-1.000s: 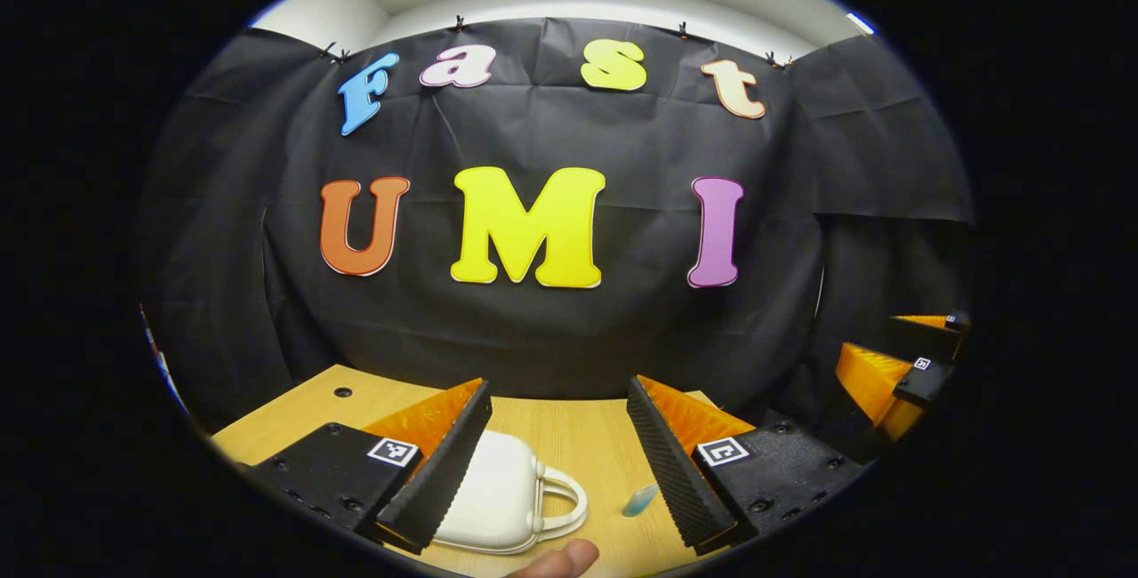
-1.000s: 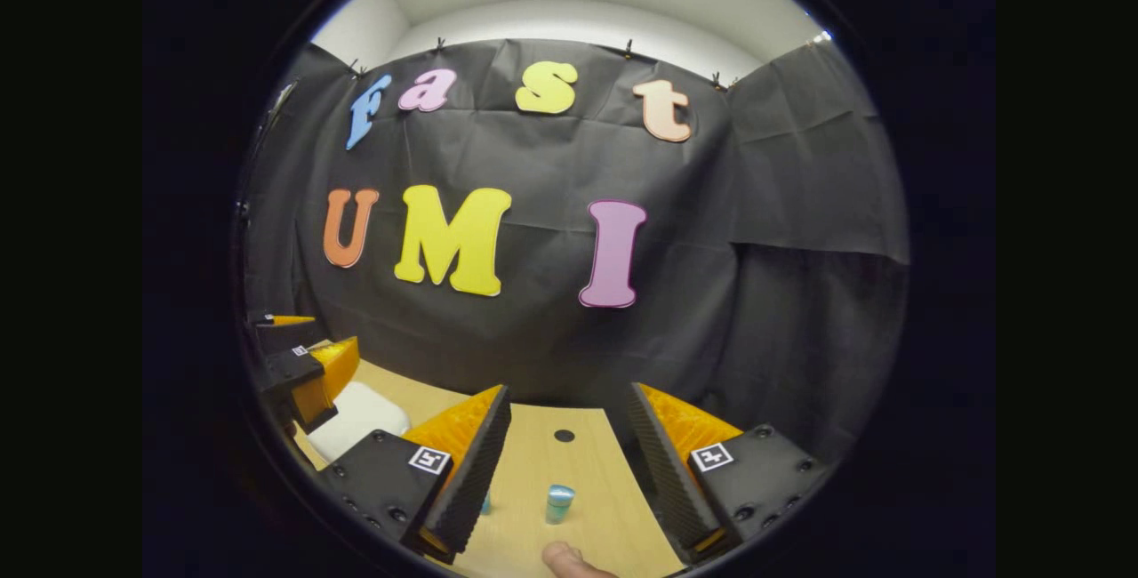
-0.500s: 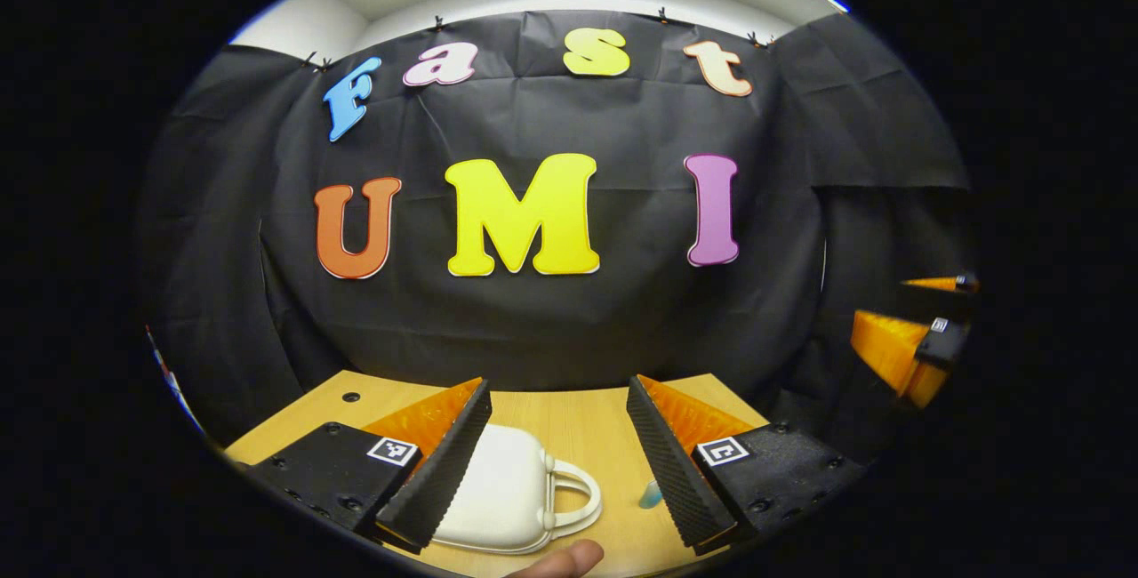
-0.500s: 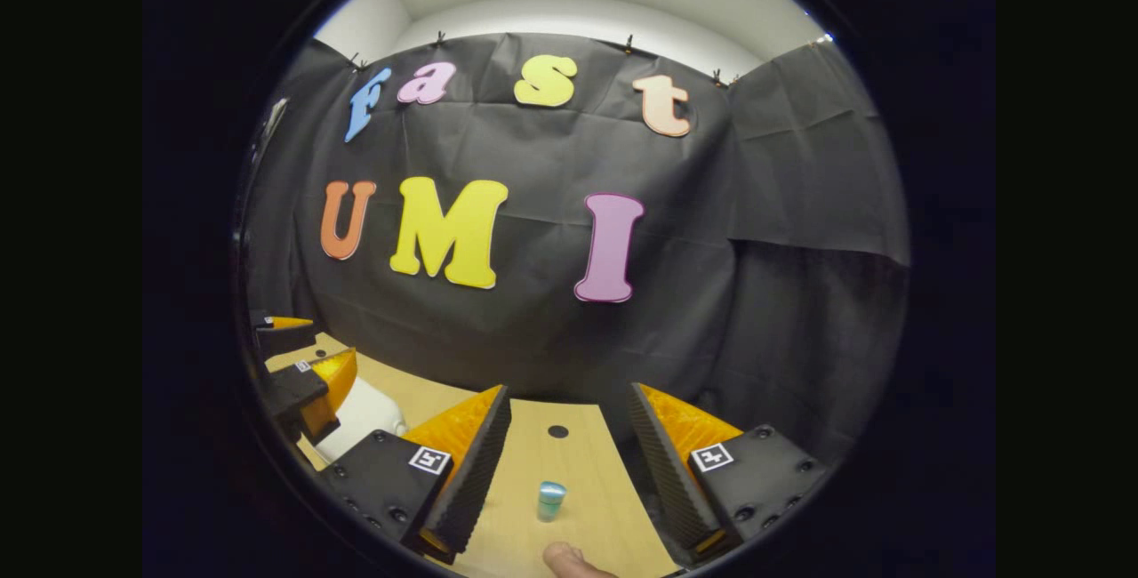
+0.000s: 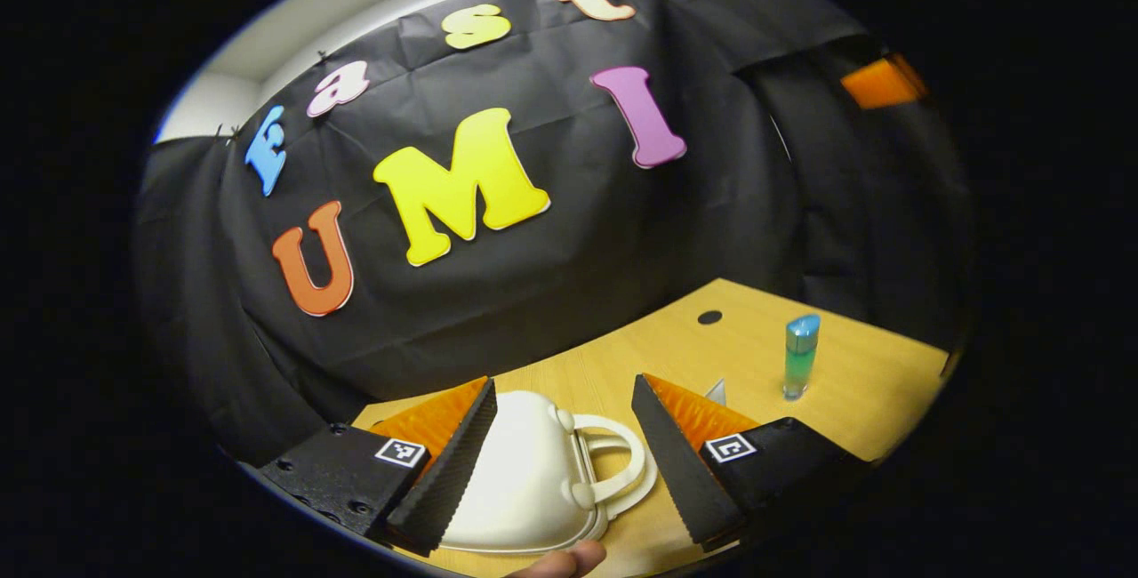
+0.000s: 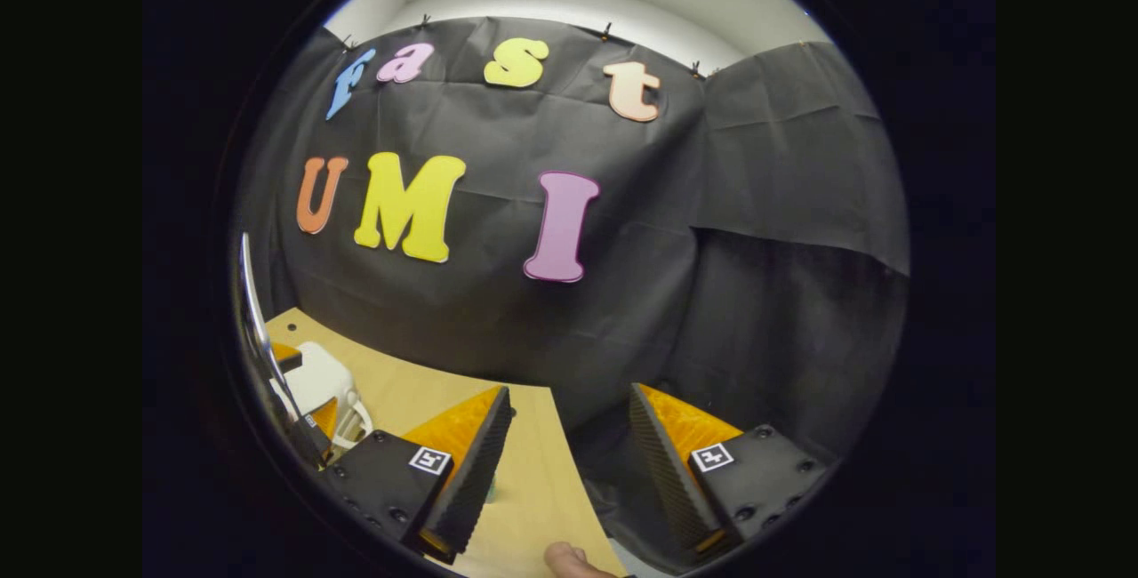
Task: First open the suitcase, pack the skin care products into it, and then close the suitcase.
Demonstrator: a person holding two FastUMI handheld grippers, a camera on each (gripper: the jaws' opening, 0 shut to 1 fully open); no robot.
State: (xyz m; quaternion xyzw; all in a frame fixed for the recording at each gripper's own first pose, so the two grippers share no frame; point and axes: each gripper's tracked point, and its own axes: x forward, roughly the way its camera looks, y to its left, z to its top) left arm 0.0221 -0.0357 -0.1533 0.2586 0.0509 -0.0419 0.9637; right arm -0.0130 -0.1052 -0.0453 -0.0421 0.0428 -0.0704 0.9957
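Observation:
A small white suitcase (image 5: 533, 480) lies closed on the wooden table (image 5: 853, 391), its handle (image 5: 622, 462) pointing right. My left gripper (image 5: 562, 387) is open and tilted just above it, the case and handle showing between its fingers. A blue-green skin care bottle (image 5: 800, 354) stands upright farther right, with a small pale item (image 5: 716, 393) near it. My right gripper (image 6: 569, 391) is open with nothing between its fingers, over the table's right edge. The suitcase (image 6: 320, 381) shows far left there, beside the left gripper (image 6: 311, 431). A bottle (image 6: 490, 494) peeks from behind the right gripper's left finger.
A round hole (image 5: 709, 317) is in the table behind the bottle. Black cloth walls stand close behind and to the right of the table (image 6: 524, 480). A thumb (image 6: 569, 556) shows at the bottom edge. Part of the right gripper (image 5: 880, 82) hangs high on the right.
My left gripper has rolled and closed in on the suitcase, bringing the bottle into sight at right. My right gripper swung right; the bottle slid from between its fingers to behind the left one.

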